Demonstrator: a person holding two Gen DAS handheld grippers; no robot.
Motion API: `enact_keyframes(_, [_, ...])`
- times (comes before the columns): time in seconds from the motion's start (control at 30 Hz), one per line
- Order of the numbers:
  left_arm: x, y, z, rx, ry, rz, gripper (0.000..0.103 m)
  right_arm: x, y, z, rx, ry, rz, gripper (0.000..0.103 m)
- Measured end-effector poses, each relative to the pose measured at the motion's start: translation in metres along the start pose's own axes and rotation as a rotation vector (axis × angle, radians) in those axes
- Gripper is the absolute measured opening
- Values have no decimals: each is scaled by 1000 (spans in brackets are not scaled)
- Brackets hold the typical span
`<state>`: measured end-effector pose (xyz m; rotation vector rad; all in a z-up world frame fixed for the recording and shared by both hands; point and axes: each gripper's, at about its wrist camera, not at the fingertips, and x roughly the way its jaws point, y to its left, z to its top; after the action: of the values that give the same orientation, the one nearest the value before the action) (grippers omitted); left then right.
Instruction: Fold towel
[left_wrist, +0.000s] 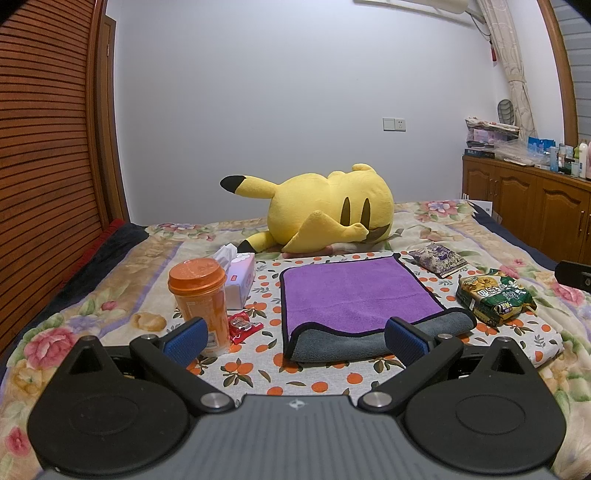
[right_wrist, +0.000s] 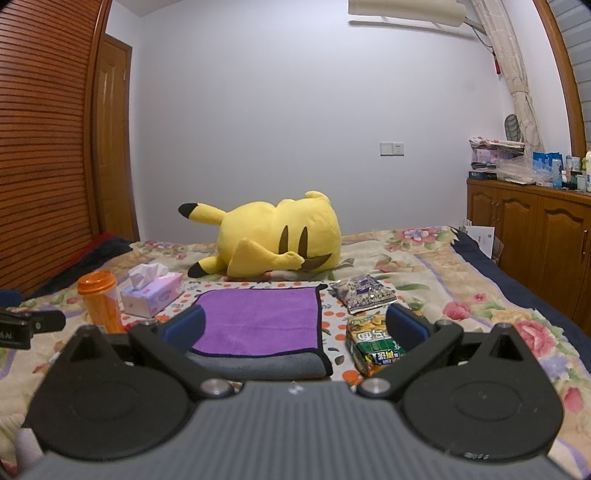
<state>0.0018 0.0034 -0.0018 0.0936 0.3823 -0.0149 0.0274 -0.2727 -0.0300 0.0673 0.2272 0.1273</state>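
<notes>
A purple towel with a black hem lies flat on the orange-dotted cloth on the bed. Its near edge is turned over and shows the grey underside. My left gripper is open and empty, just in front of that near edge. In the right wrist view the same towel lies ahead and slightly left. My right gripper is open and empty, above the towel's near right part.
An orange cup, a pink tissue box and a red wrapper stand left of the towel. A green snack bag and a purple snack bag lie to its right. A yellow plush lies behind.
</notes>
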Motion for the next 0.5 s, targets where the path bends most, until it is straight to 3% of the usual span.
enact_keyframes(0.5, [0,0,0,1,2,1,103,0,0,-1,3,1,0,103])
